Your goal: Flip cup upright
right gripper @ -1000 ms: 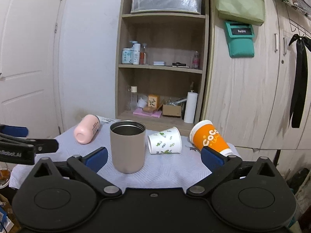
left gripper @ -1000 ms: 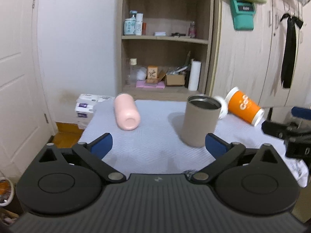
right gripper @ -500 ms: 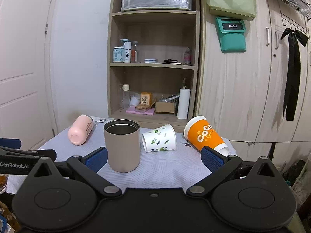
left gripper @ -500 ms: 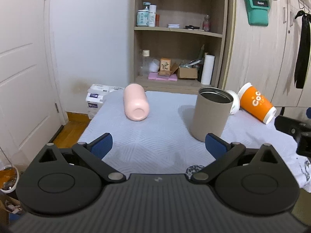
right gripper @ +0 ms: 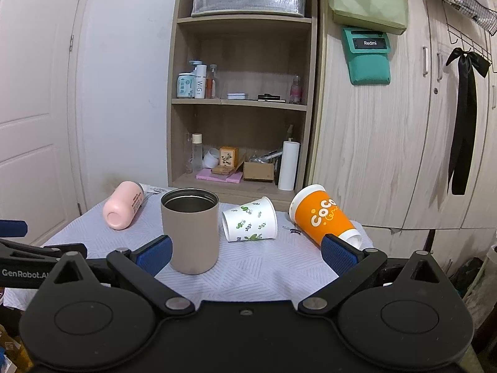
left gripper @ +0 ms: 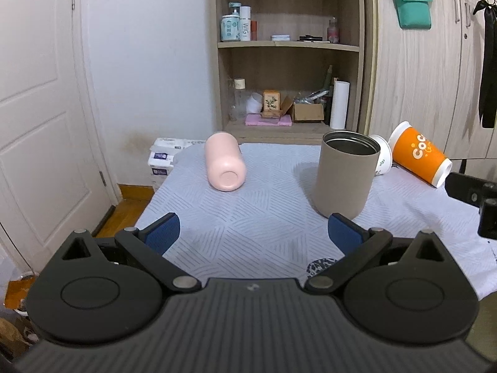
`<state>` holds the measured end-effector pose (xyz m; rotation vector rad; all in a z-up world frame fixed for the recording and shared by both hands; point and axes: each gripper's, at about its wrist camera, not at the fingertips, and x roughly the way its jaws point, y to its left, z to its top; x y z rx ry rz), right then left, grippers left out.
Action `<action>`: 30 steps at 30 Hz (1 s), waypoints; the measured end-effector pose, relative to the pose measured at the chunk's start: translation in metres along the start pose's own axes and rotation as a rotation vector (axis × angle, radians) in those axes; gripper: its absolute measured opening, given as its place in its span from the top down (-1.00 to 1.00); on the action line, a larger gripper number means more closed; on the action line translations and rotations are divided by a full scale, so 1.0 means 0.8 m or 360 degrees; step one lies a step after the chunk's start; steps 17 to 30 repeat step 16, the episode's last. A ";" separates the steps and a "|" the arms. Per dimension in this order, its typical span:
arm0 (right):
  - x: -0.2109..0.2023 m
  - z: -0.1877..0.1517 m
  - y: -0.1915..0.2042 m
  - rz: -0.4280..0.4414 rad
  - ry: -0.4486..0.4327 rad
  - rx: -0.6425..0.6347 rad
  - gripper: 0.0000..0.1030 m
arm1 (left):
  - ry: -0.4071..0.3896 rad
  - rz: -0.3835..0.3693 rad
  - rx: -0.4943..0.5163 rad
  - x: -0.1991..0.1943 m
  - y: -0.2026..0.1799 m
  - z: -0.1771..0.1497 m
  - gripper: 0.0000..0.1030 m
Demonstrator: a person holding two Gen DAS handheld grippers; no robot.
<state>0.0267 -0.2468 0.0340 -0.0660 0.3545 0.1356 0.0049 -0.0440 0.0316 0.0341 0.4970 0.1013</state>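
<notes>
We are seeing the taupe cup (right gripper: 189, 231) standing upright, mouth up, on the white cloth (right gripper: 248, 267) of the table. Beside it the floral paper cup (right gripper: 250, 223) and the orange cup (right gripper: 323, 219) are lying on their sides, and the pink bottle (left gripper: 225, 166) is lying farther left. We are holding the left gripper (left gripper: 253, 233) and the right gripper (right gripper: 245, 253) near the table edge, both with fingers spread wide and gripping nothing. The wooden shelf (right gripper: 242, 102) is standing behind.
</notes>
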 end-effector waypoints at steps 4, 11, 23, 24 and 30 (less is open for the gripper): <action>0.000 -0.002 0.000 -0.0007 -0.0002 -0.0002 -1.00 | -0.0019 0.0003 0.0011 -0.003 0.000 0.000 -1.00; -0.001 -0.002 -0.001 -0.0015 0.0000 0.0002 -1.00 | -0.0036 0.0001 0.0028 -0.010 0.000 0.000 -1.00; -0.001 -0.002 -0.001 -0.0016 0.0000 0.0001 -1.00 | -0.0034 -0.0018 0.0030 -0.010 0.000 0.000 -1.00; -0.001 -0.002 -0.001 -0.0016 0.0000 0.0001 -1.00 | -0.0034 -0.0018 0.0030 -0.010 0.000 0.000 -1.00; -0.001 -0.002 -0.001 -0.0016 0.0000 0.0001 -1.00 | -0.0034 -0.0018 0.0030 -0.010 0.000 0.000 -1.00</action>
